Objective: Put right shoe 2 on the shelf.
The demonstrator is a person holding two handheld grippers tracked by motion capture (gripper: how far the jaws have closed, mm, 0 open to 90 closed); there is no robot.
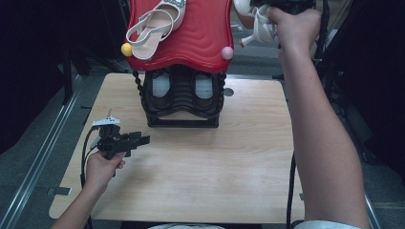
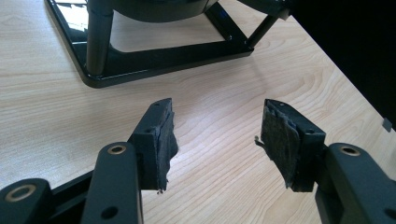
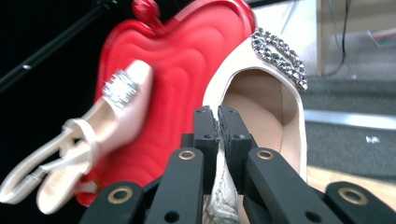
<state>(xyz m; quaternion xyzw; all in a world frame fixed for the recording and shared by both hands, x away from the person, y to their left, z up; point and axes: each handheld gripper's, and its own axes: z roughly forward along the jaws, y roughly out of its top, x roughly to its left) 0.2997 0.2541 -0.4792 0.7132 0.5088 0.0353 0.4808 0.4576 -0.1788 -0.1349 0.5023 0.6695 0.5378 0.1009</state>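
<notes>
Two pale sandals and one shoe rack: the right gripper (image 3: 218, 119), raised beside the rack's red top shelf (image 1: 200, 33), has its jaws clamped on the side wall of one jewelled sandal (image 3: 261, 88), holding it in the air just right of the shelf. The second sandal (image 1: 155, 26) lies on that shelf. Two balls, one yellow (image 1: 126, 49) and one pink (image 1: 227, 52), cap the shelf's front corners. The left gripper (image 2: 217, 135) rests low over the wooden table (image 1: 215, 171), jaws apart and empty, near the rack's black base (image 2: 154, 58).

A cream shoe (image 3: 261, 107) with silvery stones, a glossy red rippled shelf (image 1: 200, 33), pale woodgrain table (image 1: 215, 162).
</notes>
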